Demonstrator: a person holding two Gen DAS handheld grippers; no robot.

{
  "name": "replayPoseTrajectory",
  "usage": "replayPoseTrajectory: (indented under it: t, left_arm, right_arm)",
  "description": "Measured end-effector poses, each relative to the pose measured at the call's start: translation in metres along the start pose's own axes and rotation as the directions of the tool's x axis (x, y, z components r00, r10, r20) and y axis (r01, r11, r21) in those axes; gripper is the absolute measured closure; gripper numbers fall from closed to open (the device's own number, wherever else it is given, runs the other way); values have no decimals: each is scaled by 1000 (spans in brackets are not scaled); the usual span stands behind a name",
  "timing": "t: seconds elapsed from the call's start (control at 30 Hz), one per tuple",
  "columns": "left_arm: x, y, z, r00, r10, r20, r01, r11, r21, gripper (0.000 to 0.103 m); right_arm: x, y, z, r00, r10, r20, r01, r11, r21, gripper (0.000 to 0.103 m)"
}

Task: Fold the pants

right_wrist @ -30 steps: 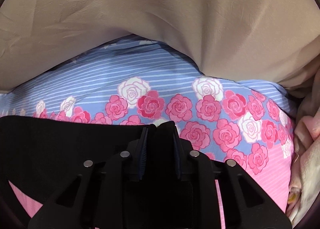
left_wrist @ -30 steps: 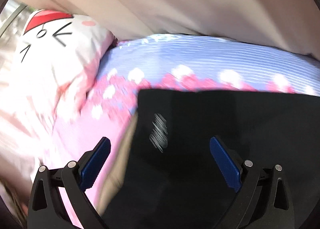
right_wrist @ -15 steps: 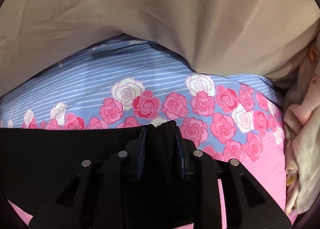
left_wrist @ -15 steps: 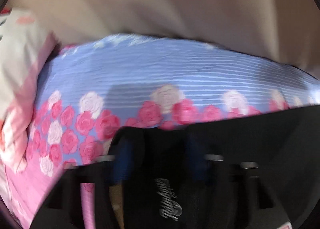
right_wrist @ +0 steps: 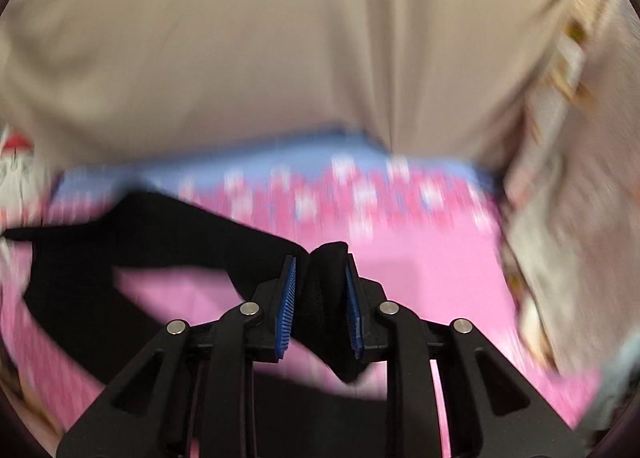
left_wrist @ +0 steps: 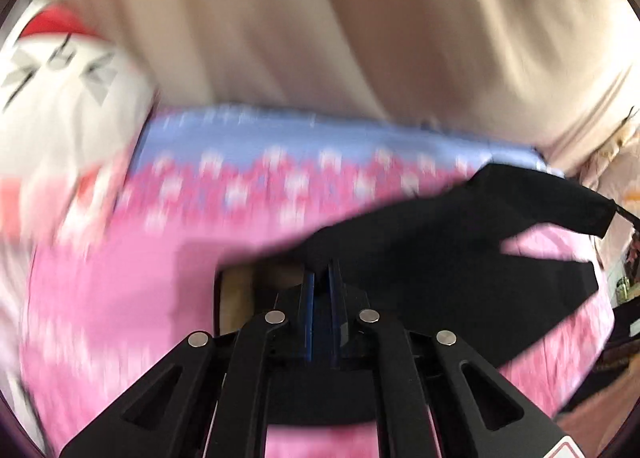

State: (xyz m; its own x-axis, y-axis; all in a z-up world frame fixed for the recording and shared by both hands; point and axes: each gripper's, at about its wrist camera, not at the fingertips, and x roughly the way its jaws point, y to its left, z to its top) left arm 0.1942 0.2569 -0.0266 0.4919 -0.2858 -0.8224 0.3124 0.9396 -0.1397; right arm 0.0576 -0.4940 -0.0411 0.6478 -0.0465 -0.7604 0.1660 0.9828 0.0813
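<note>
- Pants: black, soft, limp cloth. Light, I'd say; no stiffness, they sag and drape between my two tools. Not fragile. A thin edge could slip from the pads, so grab bunched cloth w/ several layers.
- Best hold, I judge: two corners of one edge, one per tool, so the cloth hangs in a flat sheet and folds over clean.
- Left tool: pads nearly together, pinching a thin edge of the pants right at the tips. Cloth runs off to the right of it, lifted clear of the bed.
- Right tool: pads part way apart, clamped on a thick wad of the pants. Rest trails to the left and below, w/ pink sheet visible under it.
- Vs a sec ago: left tool stood wide open over the pants lying flat; its jaws have just been closing and now have cloth between them.
- Right tool had the same wad then too; grip unchanged.
- Pants lay flat on the bed then; now raised, w/ gaps showing sheet. Both views blurred, so hands moving fast.
- Pillow is far left again.
</note>
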Motion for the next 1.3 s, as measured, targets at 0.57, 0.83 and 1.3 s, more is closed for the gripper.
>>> replayPoseTrajectory:
  t: [0.57,0.83,1.3]
  left_arm:
    - [49,6,-113,997,-10,-77,-25,899,-438,14]
    - [95,23,-98,998,-30,-55,-11,780,-625,17]
    - [13,65,-66,997,-79,-15,72,960,-269,96]
  right_arm:
    - [8,-50,-151,934,-280,-224,329,917,225,28]
    - [-51,7,-128,966,-258,3,234,880,412,28]
    - [-29,168,-100,998,-64,27,57,975,217,28]
